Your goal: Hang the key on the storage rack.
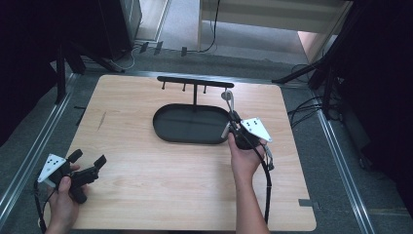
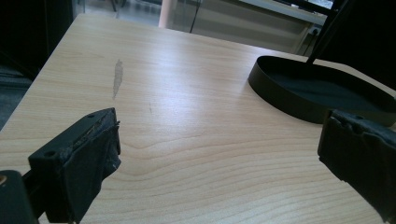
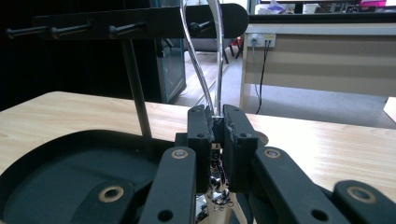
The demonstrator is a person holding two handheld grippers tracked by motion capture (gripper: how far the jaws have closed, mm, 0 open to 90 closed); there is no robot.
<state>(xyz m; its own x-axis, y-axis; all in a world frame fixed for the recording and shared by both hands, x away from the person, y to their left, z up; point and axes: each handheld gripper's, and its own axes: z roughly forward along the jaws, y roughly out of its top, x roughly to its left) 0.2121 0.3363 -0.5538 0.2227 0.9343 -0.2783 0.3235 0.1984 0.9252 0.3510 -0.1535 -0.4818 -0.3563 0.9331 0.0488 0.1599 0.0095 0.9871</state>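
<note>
A light wooden table (image 1: 160,195) holds one black oval tray (image 1: 191,124). One thin post rises from the tray's far side to one black crossbar (image 1: 195,81), which carries four short pegs.

The right gripper (image 1: 233,116), held in one hand at the tray's right end, is clamped on one shiny metal utensil (image 3: 208,60). Its upper end reaches the crossbar's right end; whether it hangs on a peg is unclear.

The left gripper (image 1: 88,161), held over the table's near left corner, has its jaws spread apart, grasping nothing.

No readable writing or labels appear.
</note>
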